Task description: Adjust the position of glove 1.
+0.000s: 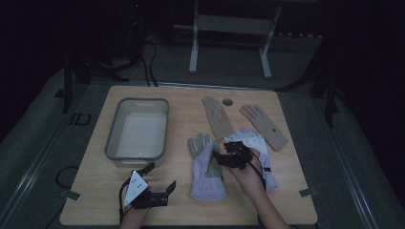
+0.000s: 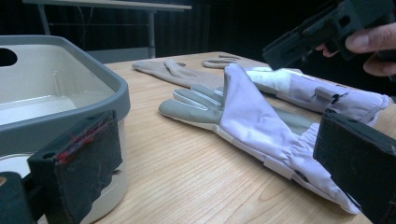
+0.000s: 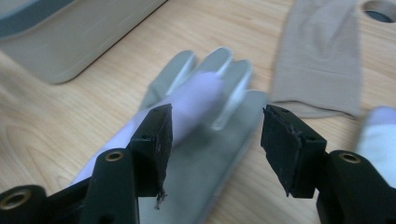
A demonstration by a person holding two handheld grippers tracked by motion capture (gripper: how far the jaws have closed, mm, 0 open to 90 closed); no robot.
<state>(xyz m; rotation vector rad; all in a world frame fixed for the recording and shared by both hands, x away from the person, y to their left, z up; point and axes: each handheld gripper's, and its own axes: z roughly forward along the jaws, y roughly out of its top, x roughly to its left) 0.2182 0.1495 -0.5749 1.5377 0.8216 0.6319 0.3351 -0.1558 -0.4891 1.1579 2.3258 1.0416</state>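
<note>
Hovering with jaws apart over the lavender glove point(image 1: 208, 168) on the bench point(image 1: 181, 200), right tongs point(image 1: 220, 155) probably must regrasp it; left tongs point(image 1: 160, 179) rest open.

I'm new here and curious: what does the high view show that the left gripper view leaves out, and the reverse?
High view: the whole table, its round hole and the left gripper from above. Left gripper view: red marks on one of its pads. Both: the grey bin, the purple gloves, the tan gloves and the right gripper, open above a purple glove.
</note>
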